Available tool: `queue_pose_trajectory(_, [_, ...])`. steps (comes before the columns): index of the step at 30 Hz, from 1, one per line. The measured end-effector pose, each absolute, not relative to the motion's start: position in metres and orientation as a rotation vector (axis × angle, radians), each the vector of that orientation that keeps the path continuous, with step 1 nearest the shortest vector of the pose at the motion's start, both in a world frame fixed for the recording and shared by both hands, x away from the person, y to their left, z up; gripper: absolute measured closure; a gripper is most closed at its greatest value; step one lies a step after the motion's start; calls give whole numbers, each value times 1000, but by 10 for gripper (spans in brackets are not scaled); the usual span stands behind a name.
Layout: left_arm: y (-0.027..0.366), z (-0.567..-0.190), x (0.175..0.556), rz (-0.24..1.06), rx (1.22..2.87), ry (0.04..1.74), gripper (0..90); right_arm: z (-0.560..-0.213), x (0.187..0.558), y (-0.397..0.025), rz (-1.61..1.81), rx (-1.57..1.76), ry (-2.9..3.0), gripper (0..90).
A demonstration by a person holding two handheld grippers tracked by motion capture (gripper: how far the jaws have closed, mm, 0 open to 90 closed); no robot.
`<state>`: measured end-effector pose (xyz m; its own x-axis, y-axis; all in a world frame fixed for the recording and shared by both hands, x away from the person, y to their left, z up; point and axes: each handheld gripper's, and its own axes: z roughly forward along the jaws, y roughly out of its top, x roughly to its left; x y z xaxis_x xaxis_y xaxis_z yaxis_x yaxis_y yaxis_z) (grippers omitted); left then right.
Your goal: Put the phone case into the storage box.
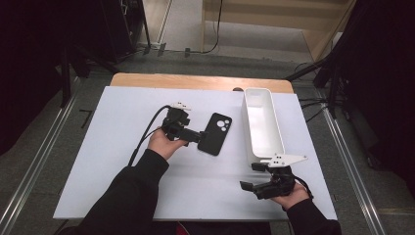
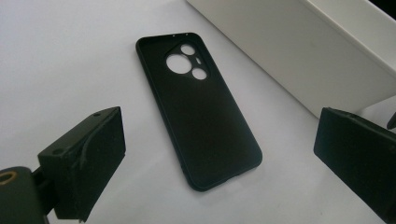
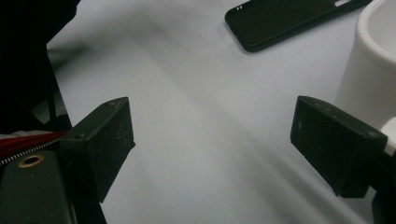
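The left gripper [image 1: 199, 137], jaws spread wide, hovers with the flat black rubbery phone case [image 2: 200, 112] lying between and just ahead of them. The right gripper [image 1: 250, 177] is also released, nothing between its jaws.

No readable text, no labels, no brand marks, no numbers on anything in view

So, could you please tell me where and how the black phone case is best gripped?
Probably across its narrow width at the plain end away from the camera cut-outs. The phone case lies flat, hollow side up, so the open left gripper should descend from above, jaws straddling its raised long edges.
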<state>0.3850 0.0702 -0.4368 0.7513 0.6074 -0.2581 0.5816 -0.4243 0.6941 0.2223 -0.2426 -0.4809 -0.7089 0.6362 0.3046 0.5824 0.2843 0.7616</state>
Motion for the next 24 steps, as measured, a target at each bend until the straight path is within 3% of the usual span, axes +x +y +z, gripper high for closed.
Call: queue_pose_trajectory(24, [32,-442,392,131,2110,934,17,-481,222,-244,1425,1183,2464,119])
